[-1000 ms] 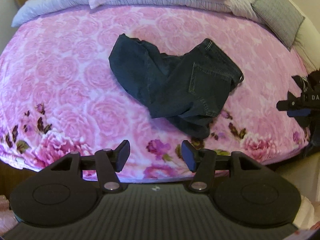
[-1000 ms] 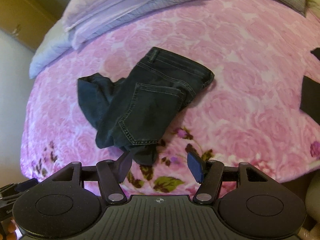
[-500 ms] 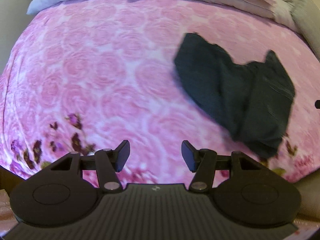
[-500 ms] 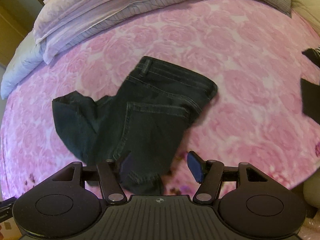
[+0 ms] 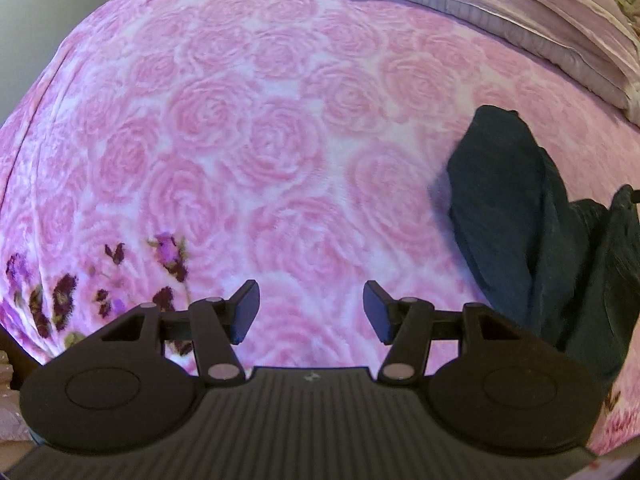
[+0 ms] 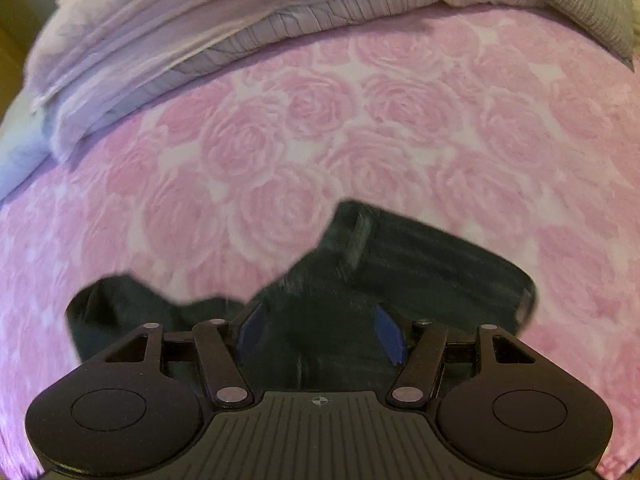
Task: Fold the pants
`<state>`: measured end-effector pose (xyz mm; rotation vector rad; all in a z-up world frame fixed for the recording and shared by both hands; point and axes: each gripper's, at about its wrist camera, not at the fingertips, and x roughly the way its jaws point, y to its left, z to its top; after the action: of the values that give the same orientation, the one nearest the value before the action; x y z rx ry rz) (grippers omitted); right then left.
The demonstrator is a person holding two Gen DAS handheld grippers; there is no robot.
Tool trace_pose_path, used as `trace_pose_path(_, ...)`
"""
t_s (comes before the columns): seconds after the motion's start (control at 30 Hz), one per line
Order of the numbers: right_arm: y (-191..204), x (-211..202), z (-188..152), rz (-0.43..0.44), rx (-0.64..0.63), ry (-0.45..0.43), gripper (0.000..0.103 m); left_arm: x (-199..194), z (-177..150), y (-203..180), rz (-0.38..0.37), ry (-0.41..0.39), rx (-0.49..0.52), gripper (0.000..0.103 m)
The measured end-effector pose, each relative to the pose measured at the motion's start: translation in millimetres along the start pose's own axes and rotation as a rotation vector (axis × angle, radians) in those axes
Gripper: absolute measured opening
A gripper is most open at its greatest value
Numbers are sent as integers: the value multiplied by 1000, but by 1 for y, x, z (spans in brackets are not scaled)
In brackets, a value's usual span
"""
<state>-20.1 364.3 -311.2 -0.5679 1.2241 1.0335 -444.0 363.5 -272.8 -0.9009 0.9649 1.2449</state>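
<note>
Dark denim pants (image 5: 532, 232) lie crumpled on a pink rose-patterned blanket (image 5: 248, 128). In the left wrist view they sit at the right edge, well to the right of my left gripper (image 5: 310, 312), which stands open over bare blanket with nothing between its fingers. In the right wrist view the pants (image 6: 420, 264) fill the lower middle, waistband toward the right. My right gripper (image 6: 318, 330) hangs open directly above the denim, blue pads apart; whether it touches the cloth I cannot tell, as the picture is blurred.
Folded lilac bedding (image 6: 208, 20) and a grey pillow (image 6: 580, 4) lie along the far side of the bed. In the left wrist view the bedding (image 5: 520, 12) is at the upper right. The blanket's edge with dark flowers (image 5: 60, 304) drops off at the lower left.
Both grippers have come down closer to the bed. The left one swung left, so the pants slid to its right edge. The right one moved forward over the pants. Jaw spacing is unchanged.
</note>
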Motion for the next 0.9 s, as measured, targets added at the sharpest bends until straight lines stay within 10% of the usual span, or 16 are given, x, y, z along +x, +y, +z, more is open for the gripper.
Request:
trace_pose_path(0.2, -7, 59, 17, -122, 67, 125, 58, 12, -2, -13, 1, 16, -25, 54)
trace_pose_path(0.27, -24, 60, 9, -88, 98, 135, 2, 12, -1, -21, -1, 20, -20, 54)
trace_pose_path(0.57, -163, -62, -77, 88, 326, -48, 0, 15, 51, -82, -112, 0, 37, 57)
trace_pose_path(0.9, -271, -127, -140, 29, 556, -107, 0, 85, 154, -170, -184, 59, 97, 70)
